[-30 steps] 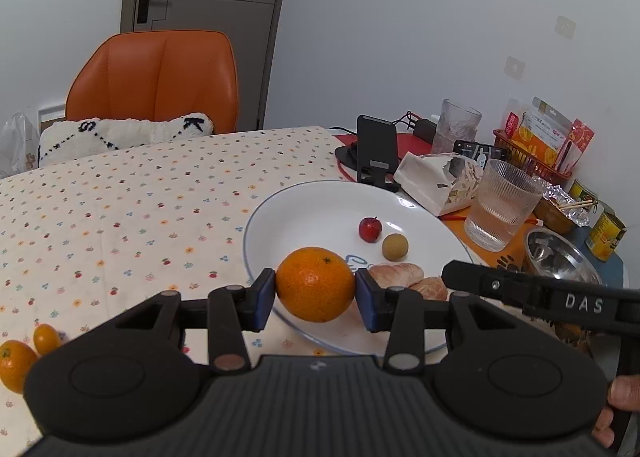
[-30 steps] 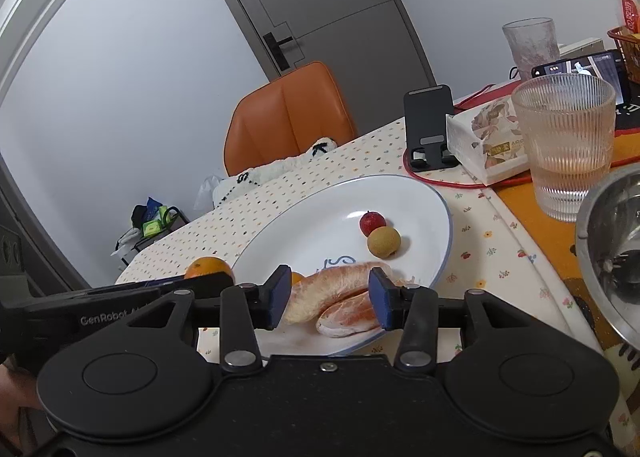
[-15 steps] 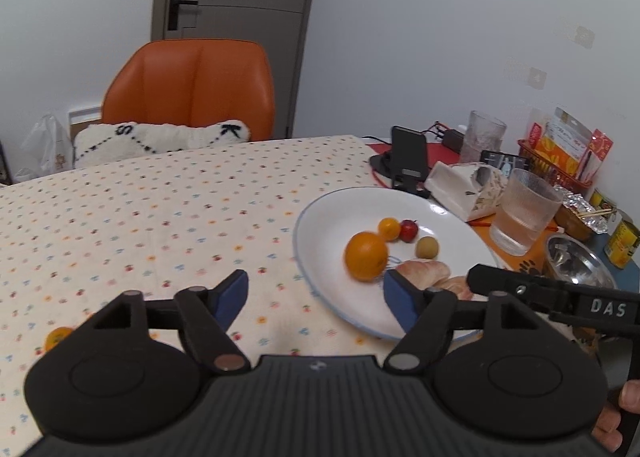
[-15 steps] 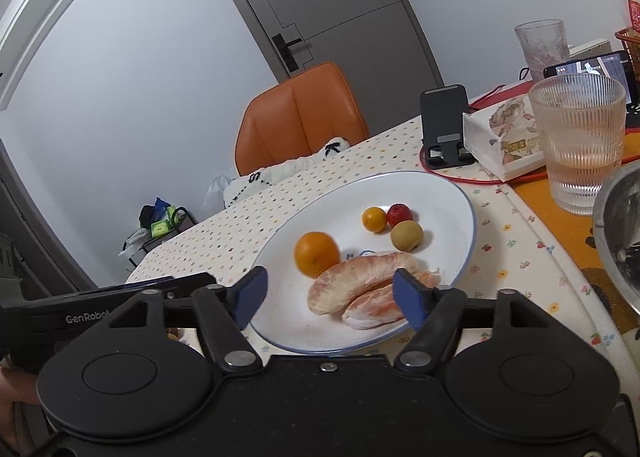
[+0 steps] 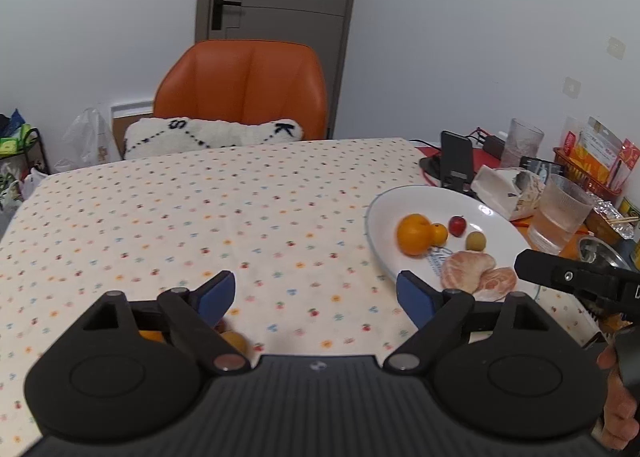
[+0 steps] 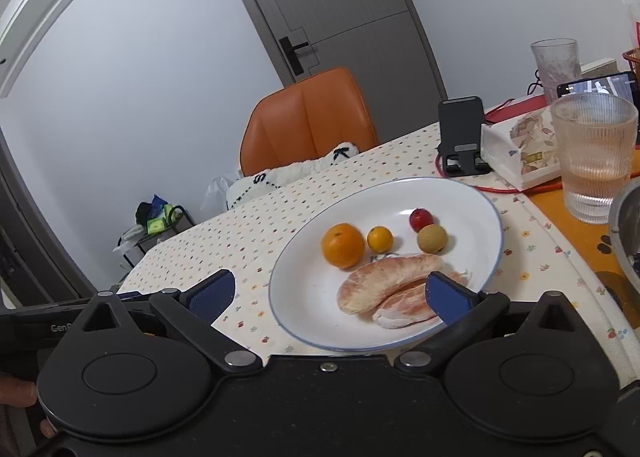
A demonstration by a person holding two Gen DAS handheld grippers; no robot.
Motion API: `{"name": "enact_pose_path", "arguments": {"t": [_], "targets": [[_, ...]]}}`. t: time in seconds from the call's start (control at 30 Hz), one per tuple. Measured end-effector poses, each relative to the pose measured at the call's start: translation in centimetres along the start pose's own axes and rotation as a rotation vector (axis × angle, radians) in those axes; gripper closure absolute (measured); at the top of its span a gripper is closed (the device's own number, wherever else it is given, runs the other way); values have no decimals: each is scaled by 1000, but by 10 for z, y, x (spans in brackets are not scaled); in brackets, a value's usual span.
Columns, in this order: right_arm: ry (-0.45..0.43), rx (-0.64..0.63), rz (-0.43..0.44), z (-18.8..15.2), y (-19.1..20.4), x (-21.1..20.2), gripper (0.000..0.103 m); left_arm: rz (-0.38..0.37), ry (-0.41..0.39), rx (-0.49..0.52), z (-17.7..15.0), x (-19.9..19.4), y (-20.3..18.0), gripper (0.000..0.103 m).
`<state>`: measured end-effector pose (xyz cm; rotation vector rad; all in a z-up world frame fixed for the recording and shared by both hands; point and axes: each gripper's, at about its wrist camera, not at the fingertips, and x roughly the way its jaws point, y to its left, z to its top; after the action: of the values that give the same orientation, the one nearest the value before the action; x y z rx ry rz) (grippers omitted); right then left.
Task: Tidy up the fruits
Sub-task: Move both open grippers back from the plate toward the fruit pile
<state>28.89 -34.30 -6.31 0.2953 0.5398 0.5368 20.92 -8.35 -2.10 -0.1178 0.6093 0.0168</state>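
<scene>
Both the left tongs (image 5: 316, 293) and right tongs (image 6: 330, 293) are wide open and empty, near the plate (image 6: 472, 197) where the orange (image 6: 343, 245) lies, probably ready for small fruits (image 5: 234, 341) left on the desk (image 5: 200, 209).

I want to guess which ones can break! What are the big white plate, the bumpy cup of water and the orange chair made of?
The plate looks like glazed ceramic: glossy white with a thin blue rim. The cup seems to be ribbed clear glass, though it could be plastic; you see water through it. The chair looks like smooth leather or faux leather, with stitched seams and a soft shine.
</scene>
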Motion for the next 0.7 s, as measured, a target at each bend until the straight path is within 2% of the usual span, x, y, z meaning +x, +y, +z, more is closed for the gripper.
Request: {"name": "enact_pose_path", "arguments": {"t": [0.7], "targets": [[57,-68,64,-11,46,8,0,95,-9,-54,-17,-39,47,12]]}}
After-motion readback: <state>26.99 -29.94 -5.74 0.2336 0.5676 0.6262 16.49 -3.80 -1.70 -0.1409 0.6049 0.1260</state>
